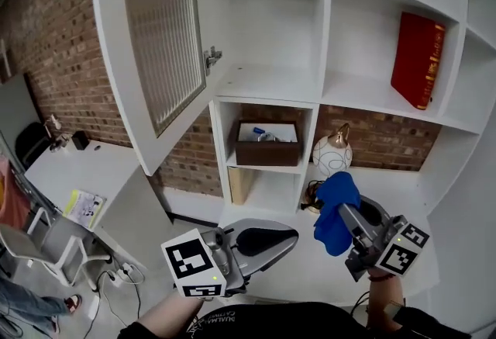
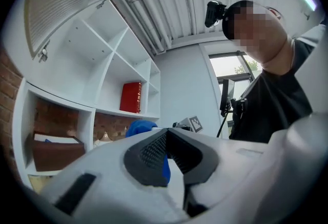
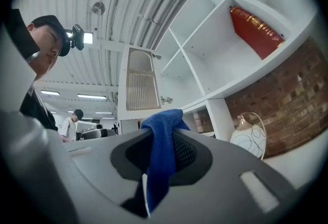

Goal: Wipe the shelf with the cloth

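Observation:
A blue cloth (image 1: 335, 209) hangs bunched from my right gripper (image 1: 342, 207), which is shut on it low in front of the white shelf unit (image 1: 267, 85). In the right gripper view the cloth (image 3: 161, 161) drapes over and down between the dark pads of the gripper (image 3: 164, 136). My left gripper (image 1: 291, 235) sits to the left of the cloth, apart from it, with its jaws together and nothing held. In the left gripper view the jaw tips (image 2: 166, 135) meet, and the cloth (image 2: 141, 126) shows beyond them.
The unit's ribbed glass door (image 1: 159, 35) stands open to the left. A red book (image 1: 418, 60) leans in an upper right cubby. A brown box (image 1: 267, 145) fills a lower cubby, beside a round vase (image 1: 332, 153). A white desk (image 1: 70, 171) is at far left.

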A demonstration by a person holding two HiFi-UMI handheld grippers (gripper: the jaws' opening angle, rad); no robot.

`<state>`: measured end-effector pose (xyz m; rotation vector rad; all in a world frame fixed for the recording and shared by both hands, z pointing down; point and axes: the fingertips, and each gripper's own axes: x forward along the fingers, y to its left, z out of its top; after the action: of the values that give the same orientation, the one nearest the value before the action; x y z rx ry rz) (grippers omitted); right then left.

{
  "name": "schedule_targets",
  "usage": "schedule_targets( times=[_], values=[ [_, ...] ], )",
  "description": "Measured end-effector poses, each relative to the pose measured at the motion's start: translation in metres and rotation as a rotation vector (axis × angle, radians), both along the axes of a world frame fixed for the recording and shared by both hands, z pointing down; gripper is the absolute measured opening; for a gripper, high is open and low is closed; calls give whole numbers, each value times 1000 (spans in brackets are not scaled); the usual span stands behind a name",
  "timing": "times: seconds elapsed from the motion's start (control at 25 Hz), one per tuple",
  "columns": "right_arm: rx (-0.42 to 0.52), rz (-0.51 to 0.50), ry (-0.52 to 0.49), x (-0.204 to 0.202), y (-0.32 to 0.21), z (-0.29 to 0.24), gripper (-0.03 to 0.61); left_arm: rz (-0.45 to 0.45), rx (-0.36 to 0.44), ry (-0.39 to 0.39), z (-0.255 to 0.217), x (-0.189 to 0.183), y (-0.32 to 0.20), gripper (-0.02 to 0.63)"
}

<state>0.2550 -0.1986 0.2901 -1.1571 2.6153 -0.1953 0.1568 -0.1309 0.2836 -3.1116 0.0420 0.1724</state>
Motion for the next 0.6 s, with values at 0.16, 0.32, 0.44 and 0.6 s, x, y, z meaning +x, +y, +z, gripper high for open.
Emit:
schedule_targets(
  times=[0.16, 0.32, 0.44, 0.6],
  values=[
    [93, -30, 45, -1, -39, -29, 61, 25, 6, -14, -10, 24, -17, -3],
    [171, -67, 53, -13, -68, -63, 60, 94, -112, -16, -28, 40, -32, -3],
    [219, -85, 79, -26, -82, -84, 57, 122, -98, -13, -46, 47, -38, -3],
    [275, -59, 142, -40, -106, -112, 57, 190, -19, -51, -60, 55, -38, -2]
  ],
)
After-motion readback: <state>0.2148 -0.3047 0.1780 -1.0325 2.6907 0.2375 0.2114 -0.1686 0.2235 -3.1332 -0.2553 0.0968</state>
